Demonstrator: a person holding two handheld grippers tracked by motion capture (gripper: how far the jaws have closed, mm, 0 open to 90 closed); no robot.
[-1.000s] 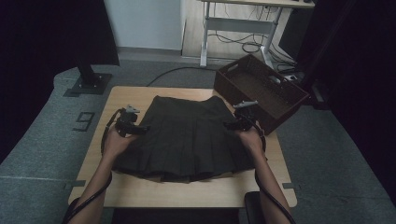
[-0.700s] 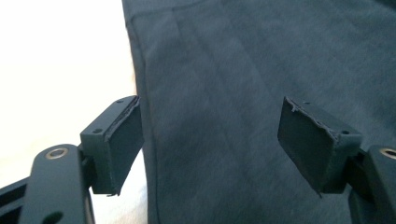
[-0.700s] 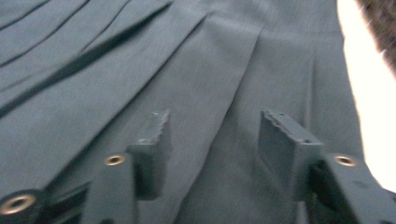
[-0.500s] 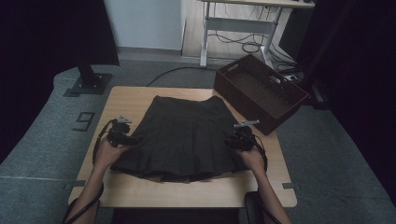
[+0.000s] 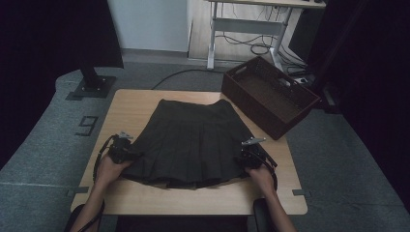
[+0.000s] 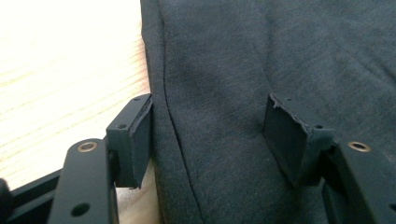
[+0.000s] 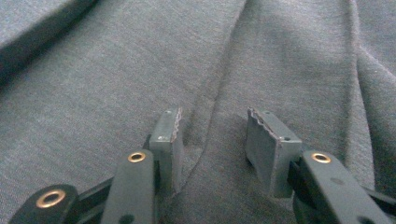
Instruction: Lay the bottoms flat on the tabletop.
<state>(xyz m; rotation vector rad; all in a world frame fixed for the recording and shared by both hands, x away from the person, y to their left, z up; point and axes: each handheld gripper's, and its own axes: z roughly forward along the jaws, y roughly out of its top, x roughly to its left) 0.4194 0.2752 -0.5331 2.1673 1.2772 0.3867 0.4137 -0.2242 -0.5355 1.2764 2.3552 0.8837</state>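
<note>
A dark pleated skirt point(image 5: 193, 140) lies flat on the wooden table point(image 5: 135, 104), waist away from me and hem toward me. My left gripper point(image 5: 128, 152) rests low at the skirt's left edge near the hem. In the left gripper view, the left gripper point(image 6: 208, 135) is open, and its jaws have just been closing astride the skirt's point(image 6: 233, 70) side edge without pinching it. My right gripper point(image 5: 242, 157) sits at the skirt's right edge. Seen close up, the right gripper point(image 7: 214, 140) has just been opening, with a pleat of the skirt point(image 7: 140, 70) lying loose between the pads.
A dark brown woven basket point(image 5: 270, 96) stands off the table's far right corner. Bare tabletop point(image 6: 60, 70) lies to the left of the skirt. A desk frame with cables stands on the floor beyond the table.
Both hands have slid down the skirt's sides toward the near edge and sunk lower onto the fabric by the hem. The skirt lies where it did.
</note>
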